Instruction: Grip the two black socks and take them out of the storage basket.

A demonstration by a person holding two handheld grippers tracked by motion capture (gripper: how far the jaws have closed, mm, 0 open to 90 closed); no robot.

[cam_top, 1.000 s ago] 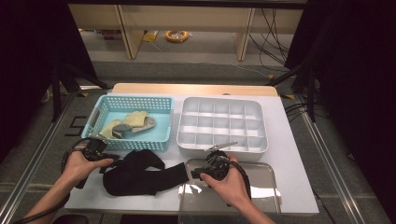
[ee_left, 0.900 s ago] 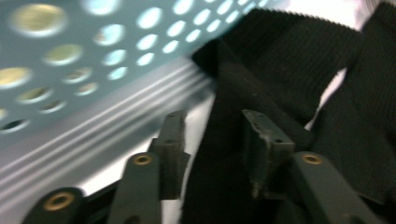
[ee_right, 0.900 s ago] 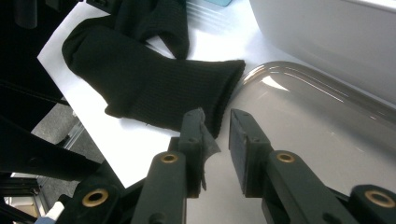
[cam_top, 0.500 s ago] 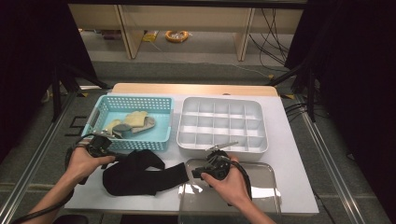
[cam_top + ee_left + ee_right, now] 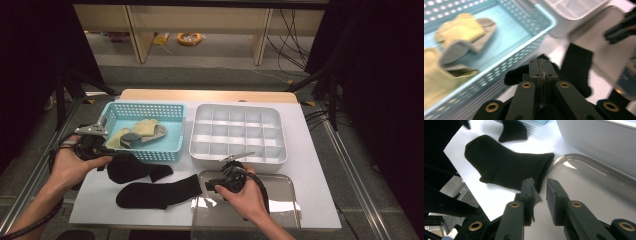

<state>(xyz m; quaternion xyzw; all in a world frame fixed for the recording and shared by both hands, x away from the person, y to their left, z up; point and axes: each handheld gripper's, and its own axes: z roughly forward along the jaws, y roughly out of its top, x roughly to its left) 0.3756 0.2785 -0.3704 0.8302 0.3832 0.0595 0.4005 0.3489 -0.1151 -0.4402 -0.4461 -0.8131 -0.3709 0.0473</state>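
Two black socks on the white table (image 5: 310, 165), being separated, by the look of it. Left gripper (image 5: 102, 150), near the left edge just in front of the blue basket (image 5: 145, 112), has its jaws clamped flat together; its own view shows the pads meeting with a thin edge of fabric pinched in the seam, so it appears to hold the upper black sock (image 5: 132, 167) by its rim, the rest draping to the table. That sock lies against the basket's near wall, its toe end overlapping the space above the lower black sock (image 5: 160, 192), which lies flat across the near middle. Right gripper (image 5: 212, 185) rests at the left end of the clear tray (image 5: 280, 200), jaws partly apart, the lower sock's cuff just at the left jaw; whether it pinches cloth or merely pins it I cannot tell. Probably an anchor while the other sock is pulled free. Basket holds yellow and grey socks (image 5: 140, 132). White divided box (image 5: 237, 132) stands to the right, far of the tray, its compartments bare.
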